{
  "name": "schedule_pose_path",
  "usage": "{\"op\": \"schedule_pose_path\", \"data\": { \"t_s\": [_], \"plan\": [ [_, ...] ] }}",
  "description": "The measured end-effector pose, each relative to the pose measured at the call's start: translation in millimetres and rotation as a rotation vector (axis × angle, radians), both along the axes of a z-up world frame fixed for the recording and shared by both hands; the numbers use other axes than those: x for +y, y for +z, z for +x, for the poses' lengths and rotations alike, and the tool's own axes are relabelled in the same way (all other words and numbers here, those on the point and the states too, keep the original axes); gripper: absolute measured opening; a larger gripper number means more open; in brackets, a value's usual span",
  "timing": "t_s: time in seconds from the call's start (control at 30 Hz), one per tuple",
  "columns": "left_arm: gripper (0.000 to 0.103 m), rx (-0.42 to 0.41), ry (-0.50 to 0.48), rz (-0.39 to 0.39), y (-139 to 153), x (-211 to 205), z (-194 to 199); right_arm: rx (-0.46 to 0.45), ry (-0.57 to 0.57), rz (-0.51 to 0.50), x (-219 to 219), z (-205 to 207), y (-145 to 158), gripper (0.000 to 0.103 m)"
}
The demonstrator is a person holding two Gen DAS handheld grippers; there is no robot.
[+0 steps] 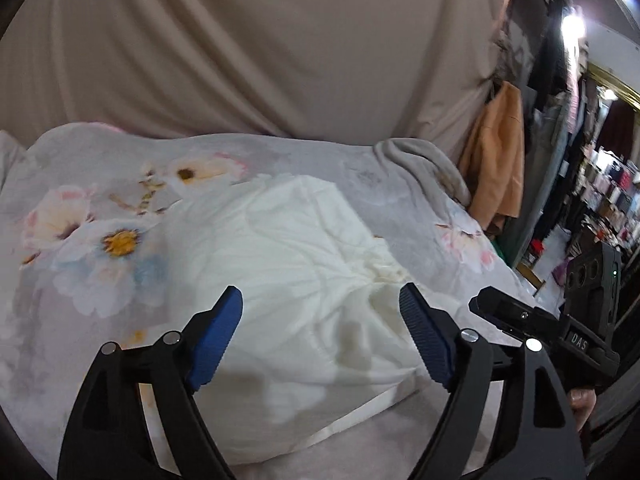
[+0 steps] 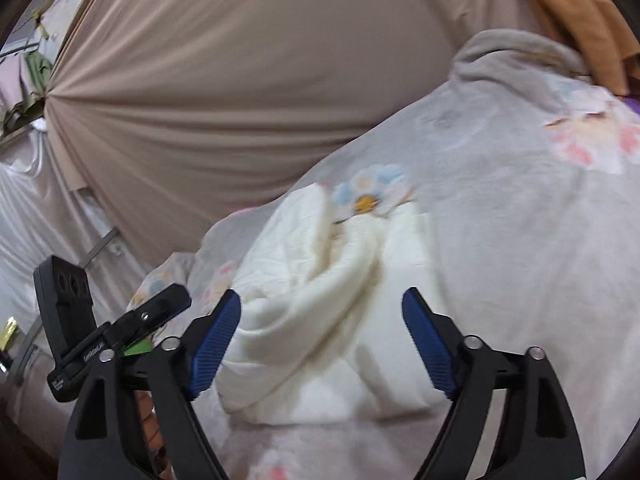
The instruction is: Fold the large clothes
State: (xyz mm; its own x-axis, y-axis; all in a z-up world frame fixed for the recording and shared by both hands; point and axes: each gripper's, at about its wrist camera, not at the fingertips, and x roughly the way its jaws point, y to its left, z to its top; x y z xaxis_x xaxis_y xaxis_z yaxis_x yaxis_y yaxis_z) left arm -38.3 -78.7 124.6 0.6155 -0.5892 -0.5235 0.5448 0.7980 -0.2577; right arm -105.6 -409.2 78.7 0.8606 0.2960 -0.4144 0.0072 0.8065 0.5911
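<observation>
My left tool (image 1: 322,336) hangs over the bed with its blue pads (image 1: 218,340) spread wide and nothing between them. Below and ahead of it lies the white garment (image 1: 296,248), a creamy crumpled heap on the floral blanket (image 1: 92,240). From this side I can see a seam or hem of the garment running along its near edge. The pads sit above the cloth, not pressing it.

Over on the right wrist view, my right tool (image 2: 322,340) is just as wide open, empty too. The white garment (image 2: 320,300) is bunched in thick folds straight ahead, between and beyond the fingers; one fold rolls toward the left pad (image 2: 218,344), though I cannot tell whether it touches. The picture is a bit smeared here.

The floral blanket (image 2: 500,220) spreads out to the right of the heap, grey with pale pink and blue flowers. Behind it all hangs a beige curtain (image 1: 260,40), pulled into pleats. An orange-tan cloth (image 1: 500,152) hangs at the far right corner of the bed, with cluttered shelves (image 1: 604,188) beyond it.

Each tool shows at the edge of the other's view, side by side over the near part of the garment.
</observation>
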Motion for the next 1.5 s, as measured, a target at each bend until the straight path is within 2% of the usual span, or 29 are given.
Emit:
{"op": "schedule_pose_path", "data": {
  "t_s": [0.13, 0.23, 0.27, 0.3, 0.33, 0.37, 0.43, 0.5, 0.57, 0.67, 0.77, 0.9, 0.97, 1.03, 1.13, 1.23, 1.33, 1.5],
  "plan": [
    [0.078, 0.064, 0.079, 0.033, -23, 29, 9, 0.077, 0.068, 0.001, 36, 39, -9, 0.083],
    [0.078, 0.088, 0.094, 0.062, -38, 35, 9, 0.143, 0.096, -0.030, 55, 69, -18, 0.084],
    [0.078, 0.094, 0.094, 0.070, -42, 33, 8, 0.164, 0.094, -0.057, 61, 75, -21, 0.079],
    [0.078, 0.101, 0.090, 0.076, -45, 32, 9, 0.167, 0.095, -0.086, 65, 80, -22, 0.052],
    [0.078, 0.104, 0.083, 0.077, -47, 31, 8, 0.162, 0.088, -0.105, 64, 82, -22, 0.032],
    [0.078, 0.105, 0.079, 0.077, -47, 28, 8, 0.153, 0.077, -0.124, 63, 81, -19, 0.028],
    [0.078, 0.093, 0.063, 0.079, -46, 22, 6, 0.084, 0.074, -0.087, 53, 65, -9, 0.023],
    [0.078, 0.077, 0.047, 0.090, -45, 13, 5, 0.018, 0.036, -0.091, 40, 42, 0, 0.023],
    [0.078, 0.068, 0.022, 0.116, -49, 1, 5, 0.005, -0.010, -0.073, 28, 28, -4, 0.023],
    [0.080, 0.097, -0.024, 0.140, -64, -17, 9, 0.093, -0.069, -0.004, -2, 17, -43, 0.023],
    [0.081, 0.137, -0.053, 0.161, -79, -33, 13, 0.150, -0.078, 0.096, -22, 13, -83, 0.023],
    [0.083, 0.116, -0.024, 0.222, -94, -42, 15, 0.175, -0.066, 0.140, -28, 17, -99, 0.026],
    [0.083, 0.145, -0.018, 0.203, -97, -38, 19, 0.175, -0.056, 0.126, -26, 17, -93, 0.030],
    [0.083, 0.159, -0.019, 0.192, -96, -35, 20, 0.168, -0.084, 0.095, -24, 10, -82, 0.040],
    [0.083, 0.150, -0.009, 0.193, -92, -34, 19, 0.106, -0.146, 0.007, -16, -6, -49, 0.043],
    [0.083, 0.140, -0.005, 0.202, -90, -36, 18, 0.048, -0.208, -0.128, -5, -14, -14, 0.043],
    [0.083, 0.139, 0.001, 0.204, -89, -38, 17, -0.010, -0.210, -0.264, 9, -7, 17, 0.043],
    [0.083, 0.137, 0.004, 0.212, -88, -38, 16, -0.063, -0.123, -0.348, 31, 33, 44, 0.041]
  ]
}}
